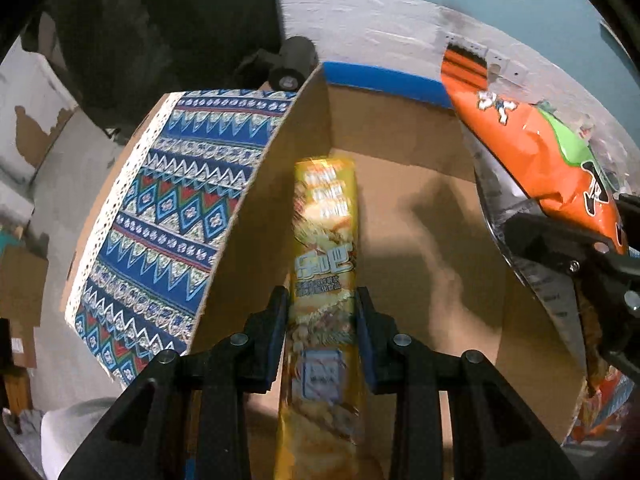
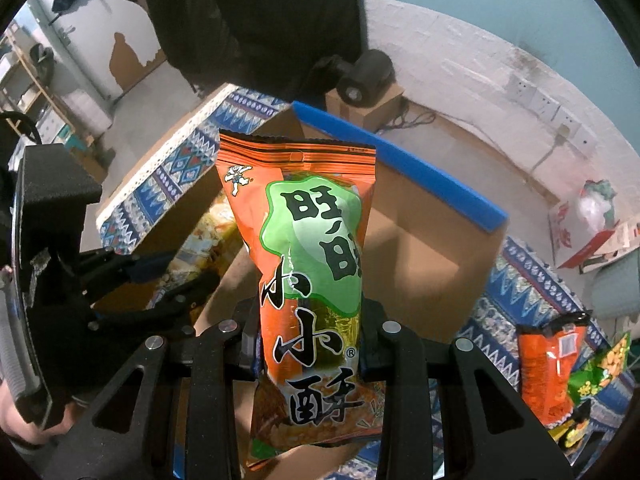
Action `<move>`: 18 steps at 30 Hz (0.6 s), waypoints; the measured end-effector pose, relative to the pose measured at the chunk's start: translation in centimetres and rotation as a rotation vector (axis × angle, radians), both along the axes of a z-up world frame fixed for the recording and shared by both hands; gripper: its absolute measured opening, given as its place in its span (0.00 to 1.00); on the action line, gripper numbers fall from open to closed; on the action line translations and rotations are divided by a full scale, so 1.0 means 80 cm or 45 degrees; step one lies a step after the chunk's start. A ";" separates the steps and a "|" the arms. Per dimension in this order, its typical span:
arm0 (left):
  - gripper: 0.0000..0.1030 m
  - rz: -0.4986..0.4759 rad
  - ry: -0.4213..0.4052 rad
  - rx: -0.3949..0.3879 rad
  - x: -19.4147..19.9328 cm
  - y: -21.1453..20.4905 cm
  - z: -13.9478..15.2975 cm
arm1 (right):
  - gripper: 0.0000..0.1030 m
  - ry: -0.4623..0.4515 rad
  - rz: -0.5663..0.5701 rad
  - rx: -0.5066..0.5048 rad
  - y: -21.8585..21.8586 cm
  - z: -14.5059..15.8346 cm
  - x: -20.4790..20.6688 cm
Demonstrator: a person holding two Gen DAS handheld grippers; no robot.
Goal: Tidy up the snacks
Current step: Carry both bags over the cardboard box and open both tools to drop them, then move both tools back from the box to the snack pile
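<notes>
The left claw point(image 1: 322, 304) was clamped on a yellow snack pack point(image 1: 324, 240), its long axis pointing down into the cardboard box point(image 1: 432, 208). The right claw point(image 2: 310, 344) gripped an orange snack bag point(image 2: 304, 248), upright above the box, less deep than the left.

Black claw point(image 1: 322, 304), blue pads point(image 1: 280, 320), silver screws point(image 1: 240, 339)

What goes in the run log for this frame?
left hand-held gripper: shut on yellow snack bag | right hand-held gripper: shut on orange snack bag | both over cardboard box
</notes>
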State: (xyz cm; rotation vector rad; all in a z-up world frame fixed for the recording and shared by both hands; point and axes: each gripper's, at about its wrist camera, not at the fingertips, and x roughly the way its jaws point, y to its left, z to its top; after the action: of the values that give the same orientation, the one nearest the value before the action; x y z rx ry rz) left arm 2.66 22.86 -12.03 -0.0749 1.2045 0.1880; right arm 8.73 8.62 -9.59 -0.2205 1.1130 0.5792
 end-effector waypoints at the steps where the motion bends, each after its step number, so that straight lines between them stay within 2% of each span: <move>1: 0.32 0.008 -0.003 0.010 -0.001 0.000 0.001 | 0.30 0.005 0.002 -0.005 0.002 -0.003 0.001; 3: 0.36 0.016 -0.004 0.033 -0.002 0.001 0.004 | 0.31 0.019 0.005 -0.008 0.003 -0.006 0.005; 4: 0.43 0.017 -0.001 0.039 -0.002 0.001 0.006 | 0.31 0.026 0.002 -0.006 0.003 -0.008 0.005; 6: 0.50 0.026 -0.006 0.043 -0.004 0.001 0.009 | 0.33 0.047 -0.003 0.008 0.004 -0.009 0.004; 7: 0.50 0.030 -0.011 0.046 -0.005 0.002 0.012 | 0.34 0.058 -0.005 0.008 0.003 -0.011 0.005; 10: 0.50 0.034 -0.018 0.050 -0.008 0.003 0.021 | 0.45 0.065 -0.009 0.002 0.001 -0.014 0.004; 14: 0.55 0.029 -0.055 0.056 -0.012 0.001 0.037 | 0.63 0.060 -0.011 0.005 -0.004 -0.008 -0.002; 18: 0.55 0.000 -0.085 0.054 -0.015 -0.008 0.049 | 0.63 0.024 -0.011 0.020 -0.010 0.006 -0.010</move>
State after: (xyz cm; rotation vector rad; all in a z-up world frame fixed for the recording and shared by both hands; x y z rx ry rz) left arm 1.44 22.19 -8.12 -0.0438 1.1336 0.2098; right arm 7.96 7.84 -9.13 -0.1967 1.1263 0.5834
